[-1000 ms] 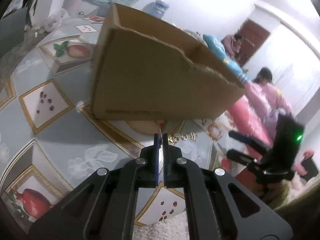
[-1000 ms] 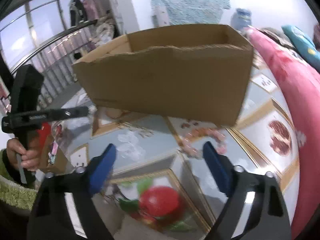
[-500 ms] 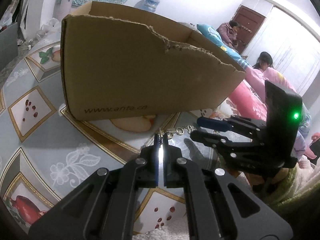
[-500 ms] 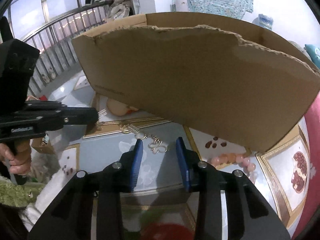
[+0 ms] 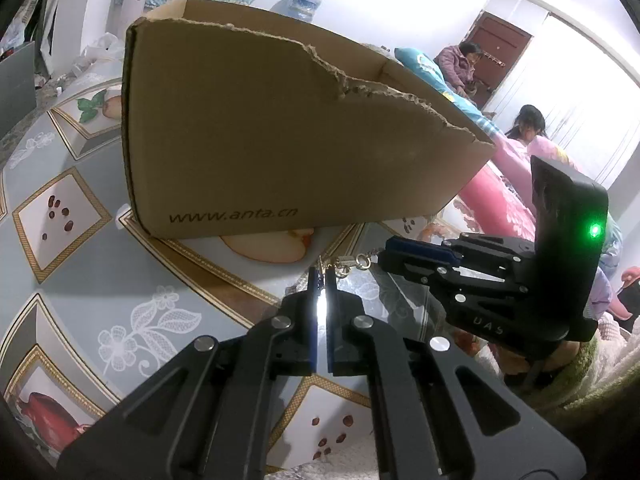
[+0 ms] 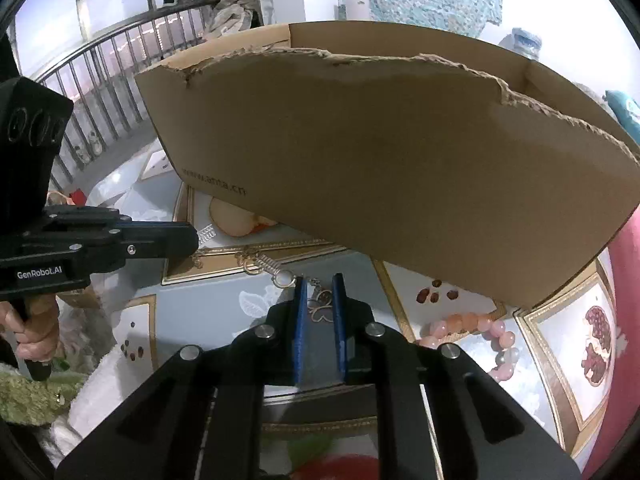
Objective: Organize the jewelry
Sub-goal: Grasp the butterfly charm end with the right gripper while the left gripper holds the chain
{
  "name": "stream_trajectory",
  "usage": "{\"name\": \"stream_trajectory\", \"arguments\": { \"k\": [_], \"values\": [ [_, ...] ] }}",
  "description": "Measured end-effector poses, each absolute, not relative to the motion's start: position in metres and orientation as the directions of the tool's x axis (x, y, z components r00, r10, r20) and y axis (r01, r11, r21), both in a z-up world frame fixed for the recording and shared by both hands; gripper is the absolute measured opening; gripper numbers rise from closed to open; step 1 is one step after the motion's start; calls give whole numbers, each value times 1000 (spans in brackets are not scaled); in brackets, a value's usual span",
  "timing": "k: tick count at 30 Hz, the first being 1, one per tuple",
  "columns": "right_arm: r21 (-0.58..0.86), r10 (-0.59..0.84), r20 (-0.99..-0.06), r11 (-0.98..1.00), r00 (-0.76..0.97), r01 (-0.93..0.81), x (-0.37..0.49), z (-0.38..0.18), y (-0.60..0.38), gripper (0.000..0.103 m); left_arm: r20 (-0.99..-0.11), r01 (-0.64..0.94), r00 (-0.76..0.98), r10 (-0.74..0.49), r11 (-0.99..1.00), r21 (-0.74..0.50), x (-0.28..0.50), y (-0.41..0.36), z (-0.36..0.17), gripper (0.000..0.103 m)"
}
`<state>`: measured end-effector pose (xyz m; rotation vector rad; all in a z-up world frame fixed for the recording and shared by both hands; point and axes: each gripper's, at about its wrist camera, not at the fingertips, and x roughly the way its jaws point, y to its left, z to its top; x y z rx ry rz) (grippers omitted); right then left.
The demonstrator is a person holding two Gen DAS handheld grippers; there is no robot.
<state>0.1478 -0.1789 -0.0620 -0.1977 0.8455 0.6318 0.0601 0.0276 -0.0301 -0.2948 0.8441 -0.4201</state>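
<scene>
The left gripper (image 5: 319, 276) points level over the fruit-patterned glossy tablecloth (image 5: 132, 312), its blue-padded fingers pinched onto one end of the thin gold chain with ring links and a butterfly charm (image 6: 280, 276). That chain lies on the surface in front of the box's near wall. The right gripper (image 6: 318, 292) is narrowed around the butterfly end, a gap still visible; whether it grips I cannot tell. A pink and grey round-bead bracelet (image 6: 476, 330) rests beneath the box's right corner. Behind stands the brown corrugated cardboard box with torn rim (image 5: 280, 136); its inside is hidden.
</scene>
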Motion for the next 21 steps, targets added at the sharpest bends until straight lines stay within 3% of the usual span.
{"name": "stream_trajectory", "arguments": {
  "k": [2,16,19,21],
  "values": [
    [84,444,-748,801,493,-593,148,-61,-179,4,-656,241,592,-469,879,-412,59,28,-30,2],
    [121,444,-759,815,477,-566,138,-56,-190,4,-655,243,596,-465,881,-405,55,32,-30,2],
    [117,442,-752,819,488,-562,141,-53,-191,10,-656,242,594,-466,881,-406,54,32,-30,2],
    [105,433,-754,822,495,-560,144,-54,-190,23,-658,242,592,-465,882,-405,54,32,-30,2]
  ]
}}
